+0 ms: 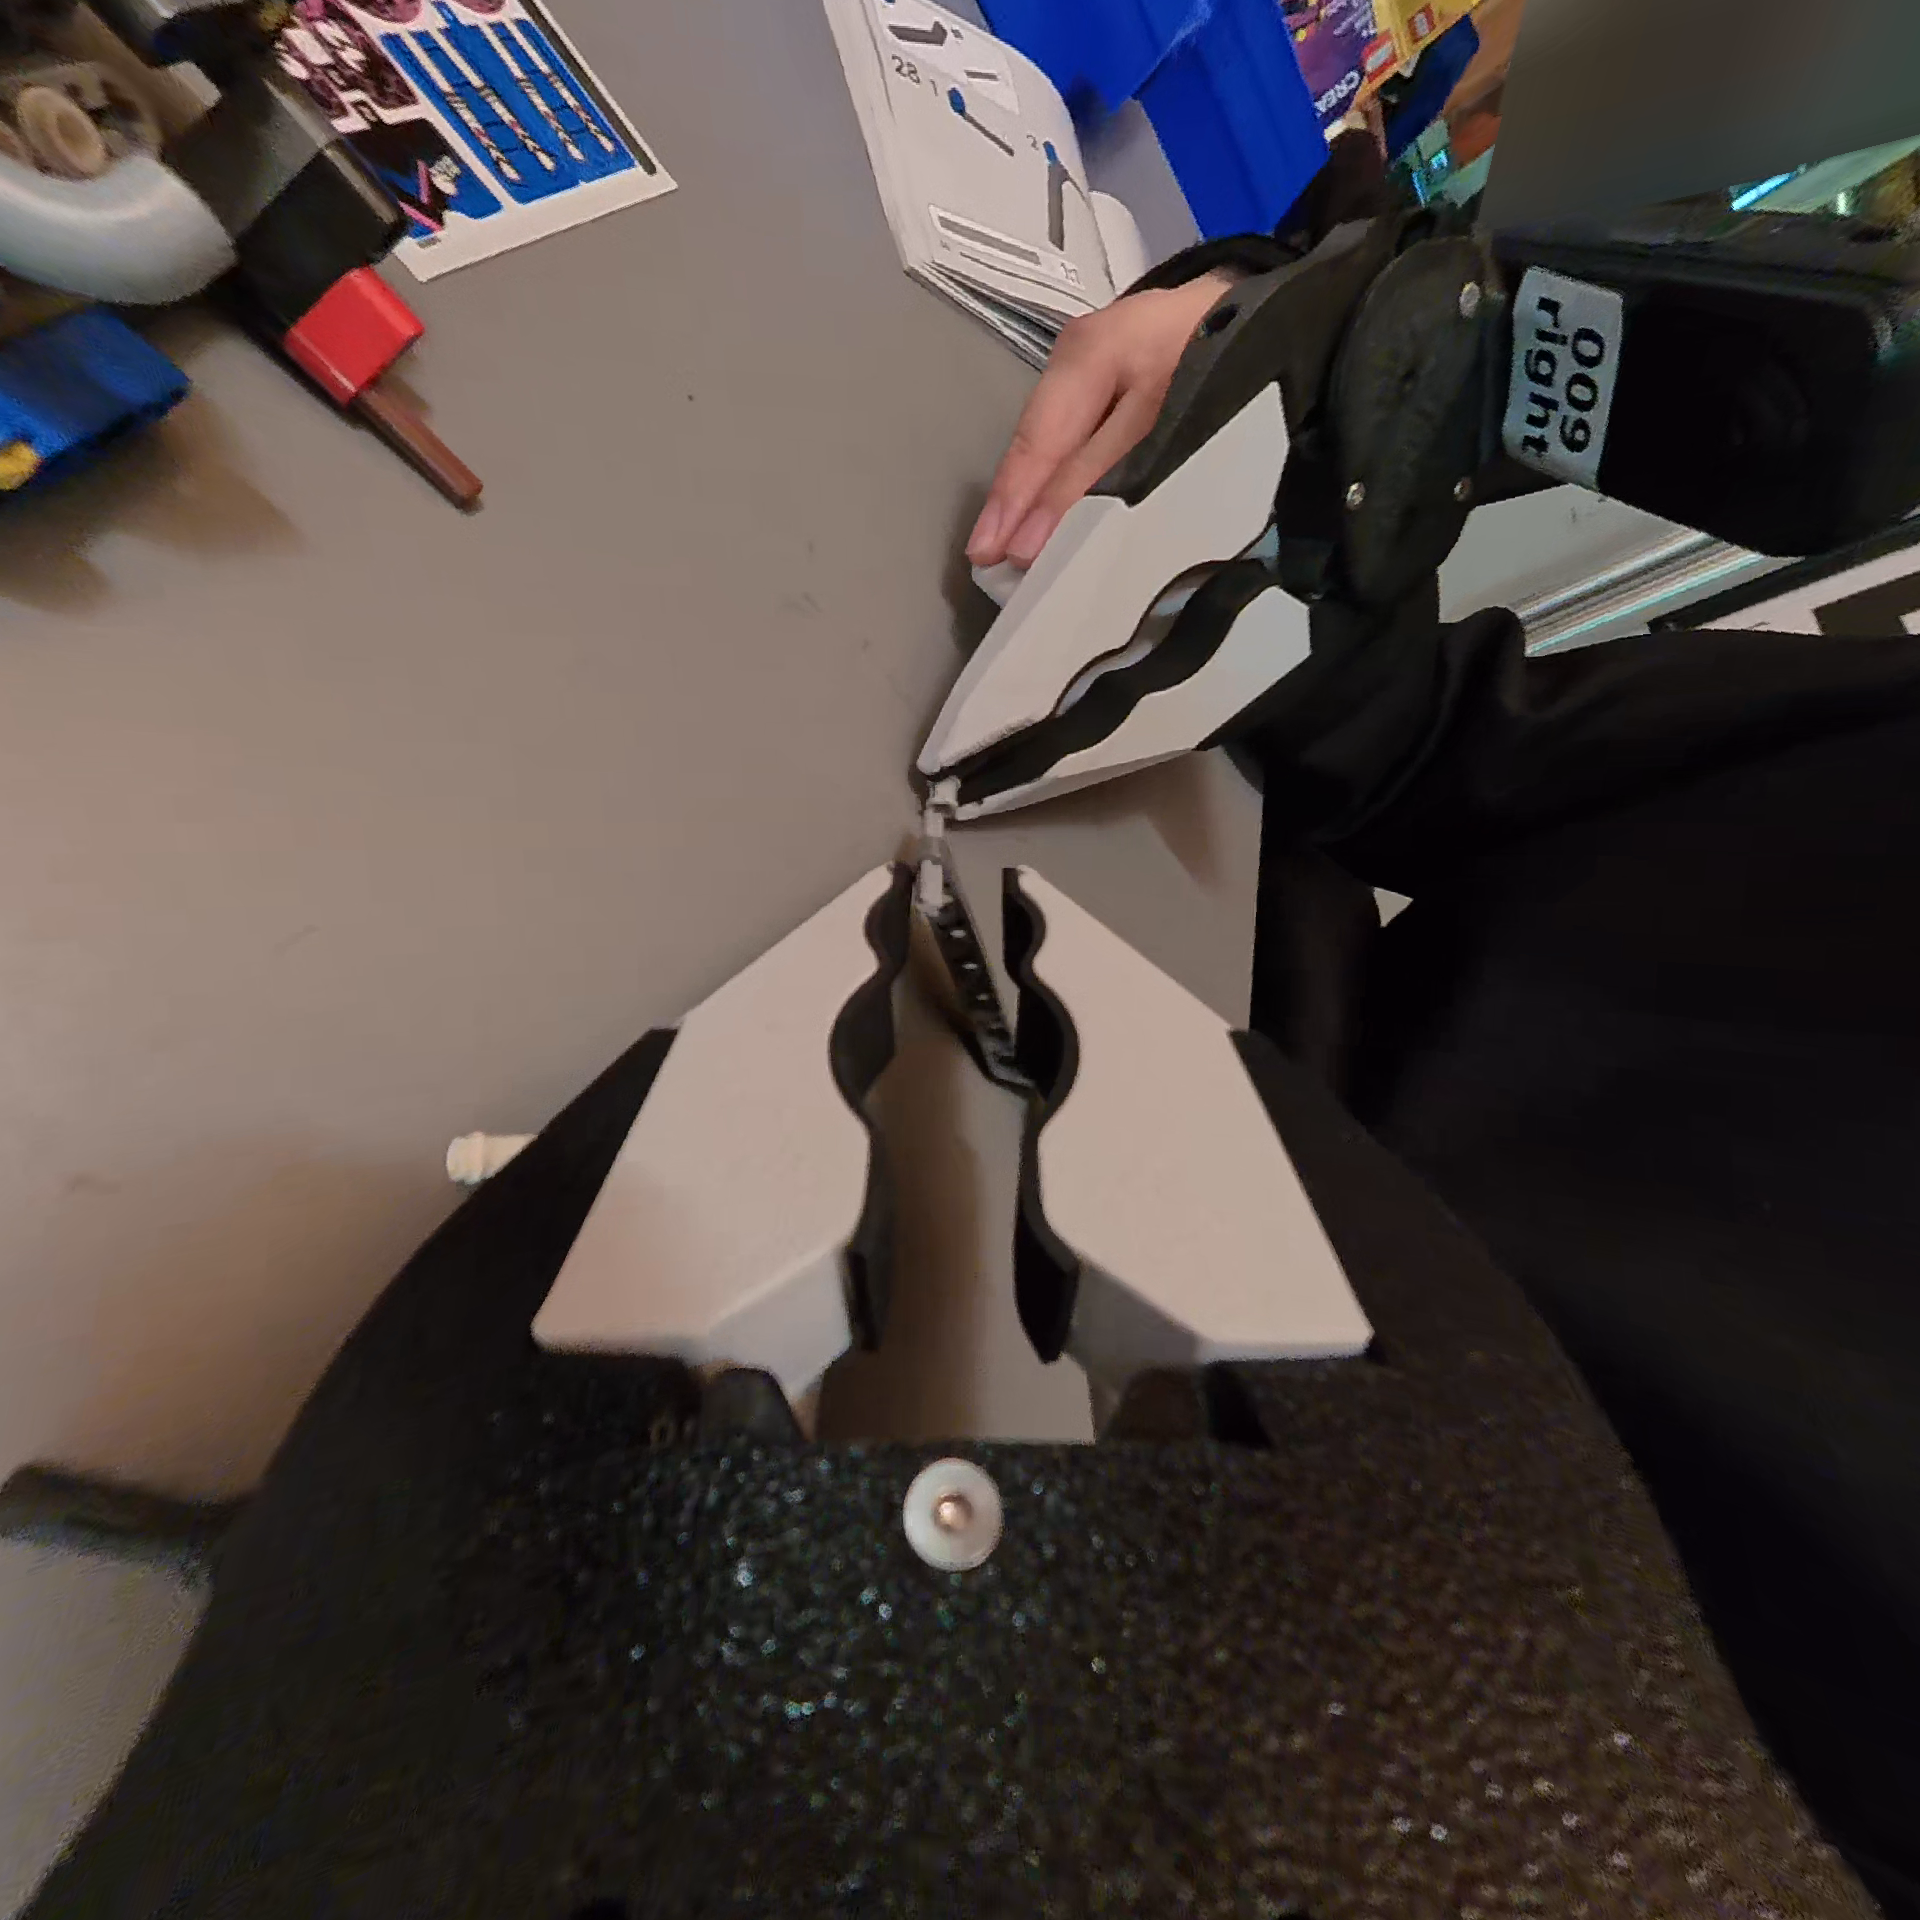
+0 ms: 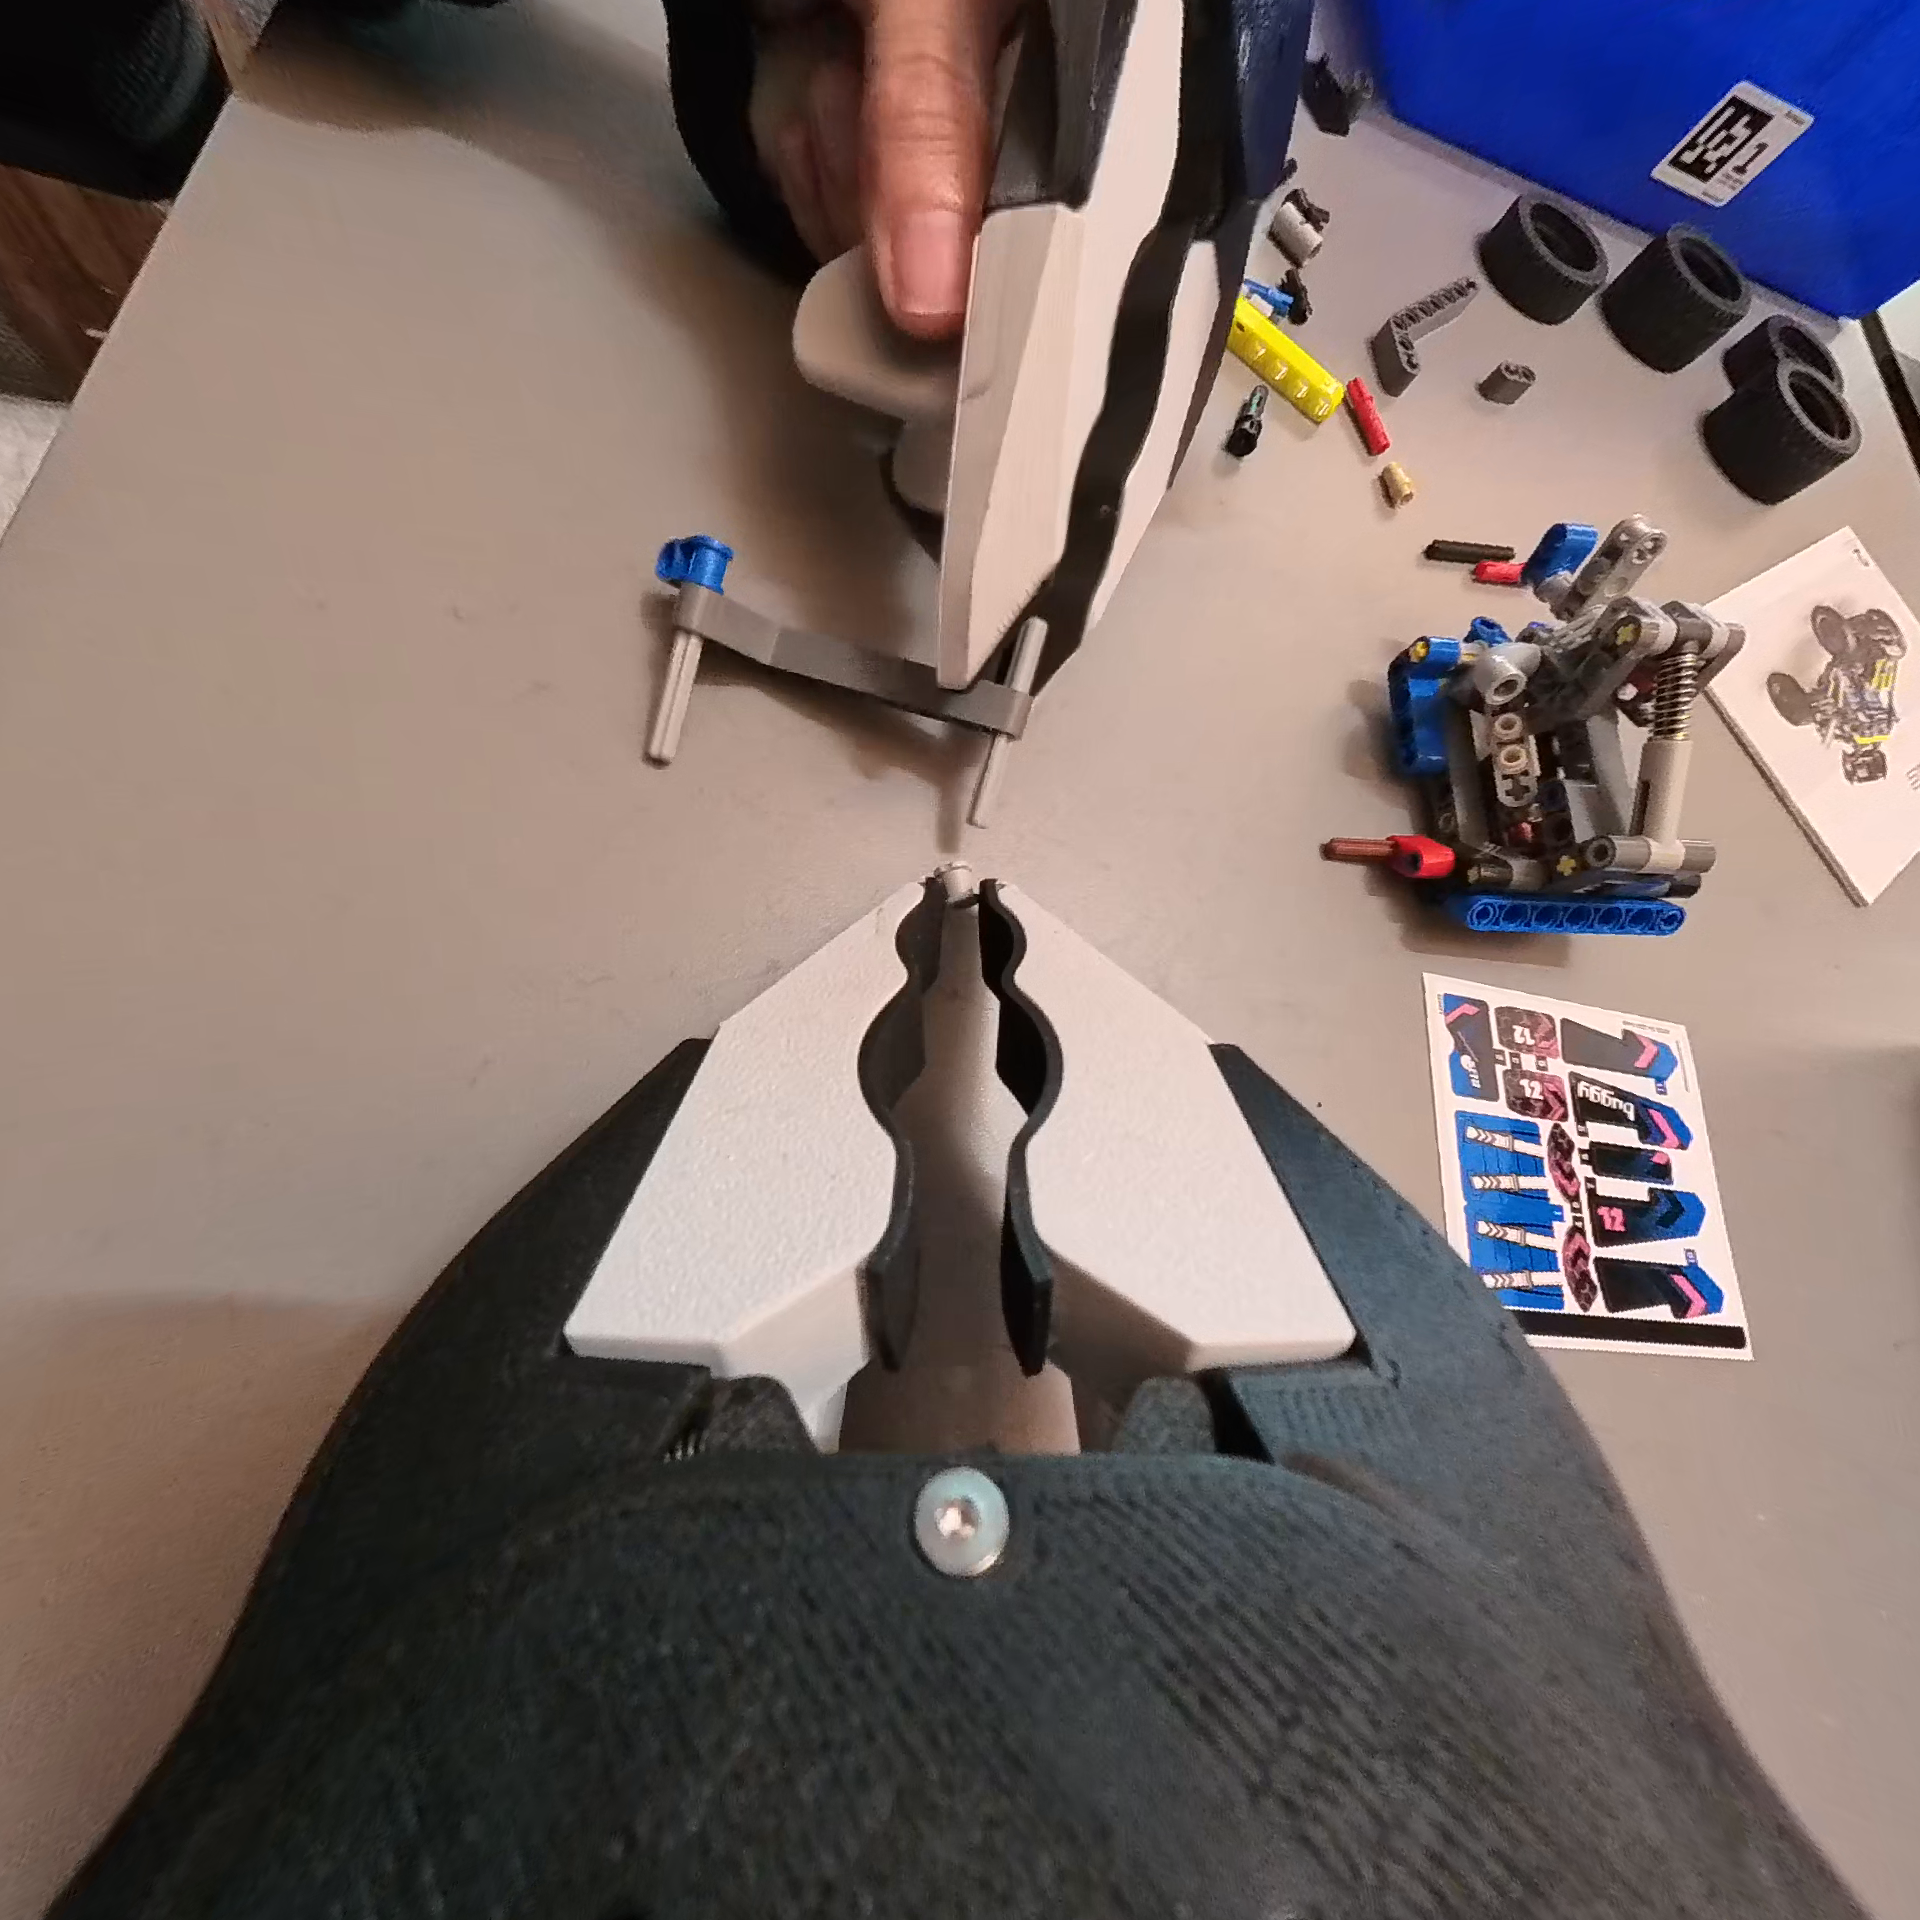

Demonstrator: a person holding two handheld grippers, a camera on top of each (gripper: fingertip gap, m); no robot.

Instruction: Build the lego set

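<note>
On the table [image 2: 312,935], seen from the right wrist view, a bent liftarm with two axles [image 2: 831,675] is placed ahead of the right gripper [image 2: 961,891], under the tips of the left gripper [image 2: 997,665]. A small pin [image 2: 951,878] is positioned between the right gripper's fingertips. To the right, a partly built chassis [image 2: 1558,748] is set, with a sticker sheet [image 2: 1579,1164] nearer the camera and an instruction booklet [image 2: 1849,707] at its right. Behind the chassis, loose pins and beams [image 2: 1288,364] are scattered, and four tyres [image 2: 1662,301] are grouped further right, before a bin [image 2: 1558,83]
</note>
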